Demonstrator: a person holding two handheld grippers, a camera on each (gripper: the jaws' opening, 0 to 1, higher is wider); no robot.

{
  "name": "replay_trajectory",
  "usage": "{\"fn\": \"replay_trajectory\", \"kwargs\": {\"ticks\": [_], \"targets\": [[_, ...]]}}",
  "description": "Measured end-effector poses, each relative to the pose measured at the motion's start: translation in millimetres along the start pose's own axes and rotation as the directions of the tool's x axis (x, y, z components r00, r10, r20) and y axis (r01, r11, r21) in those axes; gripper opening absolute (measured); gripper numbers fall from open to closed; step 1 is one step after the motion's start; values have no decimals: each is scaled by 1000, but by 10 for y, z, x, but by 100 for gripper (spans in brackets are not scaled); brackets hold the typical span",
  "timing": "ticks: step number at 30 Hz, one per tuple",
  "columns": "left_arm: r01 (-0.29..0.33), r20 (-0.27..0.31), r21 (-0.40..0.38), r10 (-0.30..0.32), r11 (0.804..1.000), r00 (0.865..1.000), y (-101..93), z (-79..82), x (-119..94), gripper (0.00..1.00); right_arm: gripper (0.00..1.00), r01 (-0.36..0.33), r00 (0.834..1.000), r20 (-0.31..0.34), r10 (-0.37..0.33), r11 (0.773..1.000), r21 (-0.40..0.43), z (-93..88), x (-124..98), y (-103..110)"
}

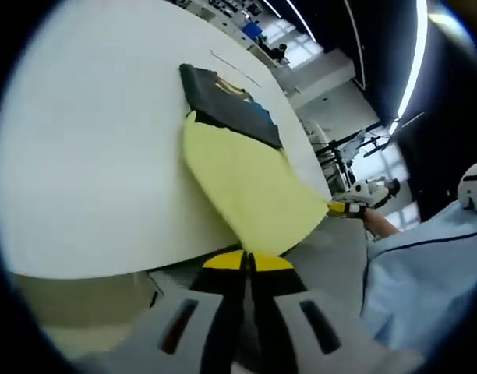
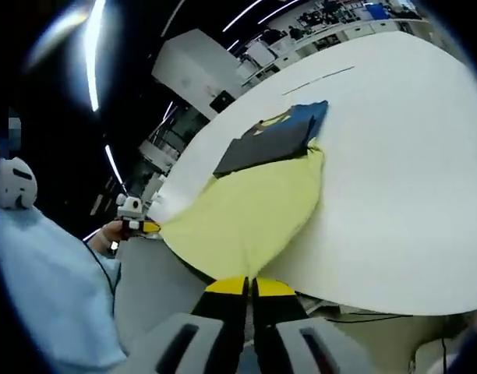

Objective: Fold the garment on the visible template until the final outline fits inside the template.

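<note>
A yellow garment (image 1: 246,179) stretches from the white table (image 1: 90,156) out over its near edge. Its far end, dark grey and blue with a yellow print (image 1: 231,105), lies flat on the table. My left gripper (image 1: 246,263) is shut on the garment's near edge. The right gripper (image 1: 344,208) holds the other near corner, out past the table edge. In the right gripper view the same yellow garment (image 2: 246,210) runs up to my right gripper (image 2: 250,287), which is shut on its edge. The left gripper (image 2: 141,227) pinches the far corner there.
A person in pale blue clothing (image 1: 425,280) stands at the table's near edge. A thin dark line (image 2: 316,78) is marked on the table beyond the garment. Wide bare tabletop (image 2: 410,179) lies beside the garment. Desks and ceiling lights fill the background.
</note>
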State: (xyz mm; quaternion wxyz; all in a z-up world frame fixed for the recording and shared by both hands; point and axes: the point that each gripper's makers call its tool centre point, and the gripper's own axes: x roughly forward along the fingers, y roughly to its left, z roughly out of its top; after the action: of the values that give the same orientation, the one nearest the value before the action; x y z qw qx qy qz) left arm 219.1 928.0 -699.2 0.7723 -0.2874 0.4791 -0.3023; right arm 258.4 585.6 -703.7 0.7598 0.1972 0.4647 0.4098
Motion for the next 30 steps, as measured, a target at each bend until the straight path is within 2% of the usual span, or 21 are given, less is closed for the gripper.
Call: {"fn": "replay_trajectory", "kwargs": {"ticks": [5, 7, 10, 11, 12, 13, 14, 16, 17, 20, 21, 23, 24, 26, 27, 30], "targets": [[0, 12, -18, 0, 1000, 1000, 56, 49, 36, 0, 0, -2, 1000, -9, 2, 1000, -2, 27, 52, 52], [4, 18, 4, -4, 1000, 1000, 33, 129, 35, 0, 0, -5, 1000, -2, 5, 1000, -6, 85, 59, 87], [24, 52, 34, -26, 999, 998, -26, 343, -5, 0, 0, -27, 999, 34, 26, 1000, 4, 245, 50, 150], [32, 67, 44, -35, 999, 997, -45, 418, -14, 0, 0, -61, 995, 77, 58, 997, 37, 368, 51, 198], [42, 81, 59, -47, 997, 996, -67, 524, -27, 0, 0, -77, 993, 97, 73, 996, 43, 443, 46, 210], [43, 87, 65, -49, 997, 995, -71, 563, -29, 0, 0, -95, 988, 126, 89, 994, 46, 555, 45, 234], [43, 114, 84, -52, 996, 992, -64, 708, -26, 0, 0, -103, 986, 139, 96, 994, 43, 626, 50, 241], [52, 148, 90, -65, 995, 987, -60, 902, -13, 0, 0, -109, 982, 159, 102, 993, 36, 800, 72, 228], [67, 189, 100, -85, 993, 978, -62, 1074, -2, 0, 0, -108, 981, 167, 102, 994, 27, 876, 84, 219], [87, 241, 110, -112, 990, 964, -51, 1390, 23, 0, 0, -94, 977, 190, 96, 995, -20, 1175, 131, 168], [76, 256, 105, -101, 992, 961, 6, 1519, 31, 0, 0, -90, 976, 196, 93, 996, -24, 1254, 139, 140], [53, 289, 156, -97, 986, 952, 55, 1732, 52, 0, 0, -95, 969, 227, 101, 995, -38, 1480, 161, 90], [65, 302, 139, -105, 988, 947, 68, 1852, 76, 0, 0, -96, 965, 244, 102, 995, -36, 1578, 174, 67], [66, 320, 153, -113, 986, 941, 131, 2049, 149, 0, 0, -108, 953, 283, 110, 994, -20, 1818, 220, -11], [60, 320, 146, -105, 987, 942, 173, 2115, 187, 0, 0, -105, 947, 304, 100, 994, 2, 1964, 253, -93], [73, 341, 149, -121, 986, 932, 119, 2319, 347, 0, 0, -97, 937, 337, 89, 995, 6, 2245, 324, -231]]}}
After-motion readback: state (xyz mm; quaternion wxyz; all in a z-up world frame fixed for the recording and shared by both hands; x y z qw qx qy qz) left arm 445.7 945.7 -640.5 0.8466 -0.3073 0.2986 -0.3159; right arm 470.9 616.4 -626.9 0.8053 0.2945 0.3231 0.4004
